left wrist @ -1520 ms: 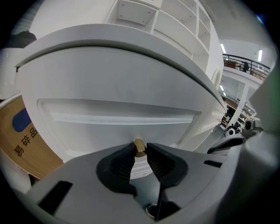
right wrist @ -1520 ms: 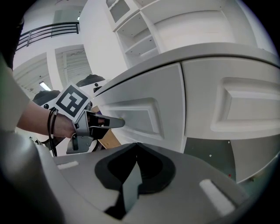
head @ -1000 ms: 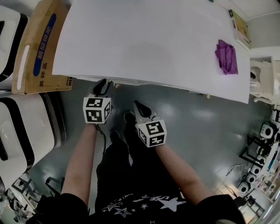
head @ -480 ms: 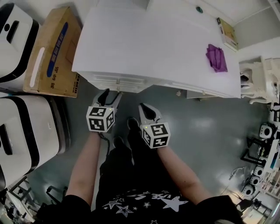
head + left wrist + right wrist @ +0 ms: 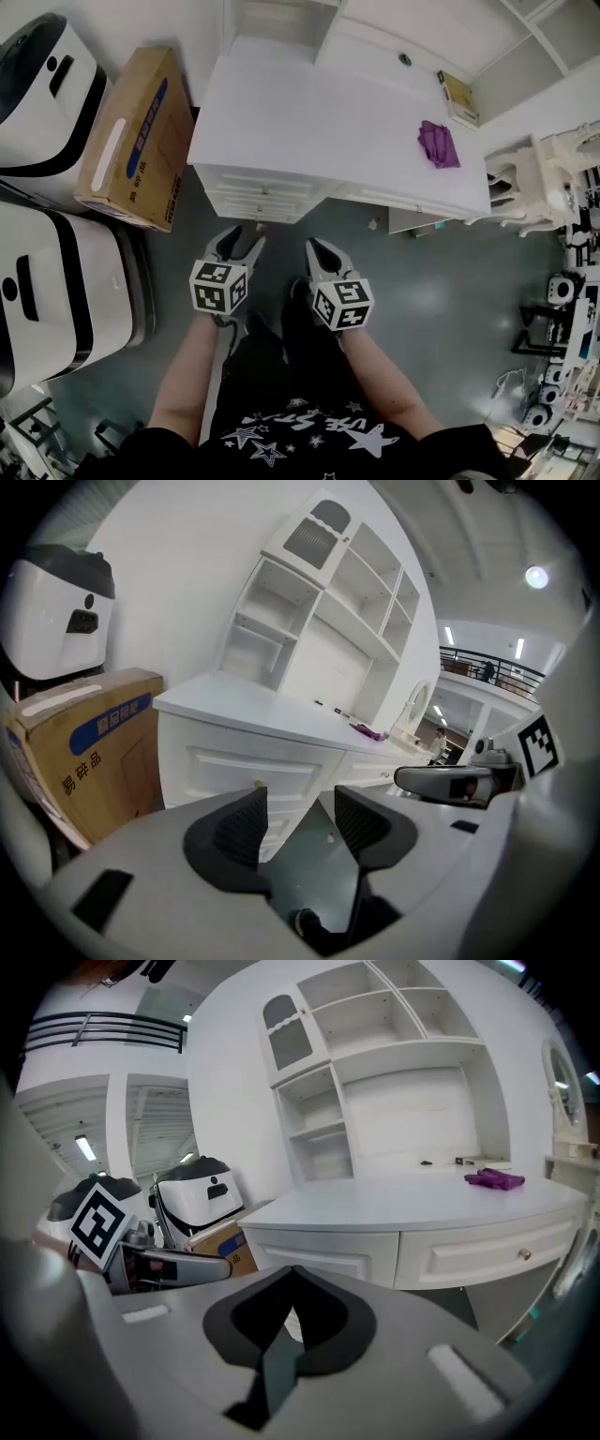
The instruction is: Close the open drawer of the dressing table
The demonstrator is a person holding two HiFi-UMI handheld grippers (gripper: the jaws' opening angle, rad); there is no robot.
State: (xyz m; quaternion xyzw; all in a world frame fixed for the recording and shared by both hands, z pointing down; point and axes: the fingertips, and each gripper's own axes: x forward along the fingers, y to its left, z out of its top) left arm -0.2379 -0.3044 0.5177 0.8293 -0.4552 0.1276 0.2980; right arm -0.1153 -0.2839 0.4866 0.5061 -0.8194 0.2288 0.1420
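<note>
Hovering over the glossy grey floor (image 5: 422, 281), the left gripper (image 5: 244, 238) is holding its ribbed dark jaws wide apart around nothing. Just to its right, the right gripper (image 5: 312, 246) is holding its jaws pinched together, also empty. Bare floor is lying open ahead of both, with rounded white machines (image 5: 56, 281) crowding the left. Farther off, the smooth white dressing table (image 5: 309, 131) is presenting a straight near edge, its panelled drawer (image 5: 262, 187) sitting flush at the left front. A cardboard box (image 5: 136, 141) is flanking it on the left, and a purple cloth (image 5: 438, 143) is lying far right on top.
</note>
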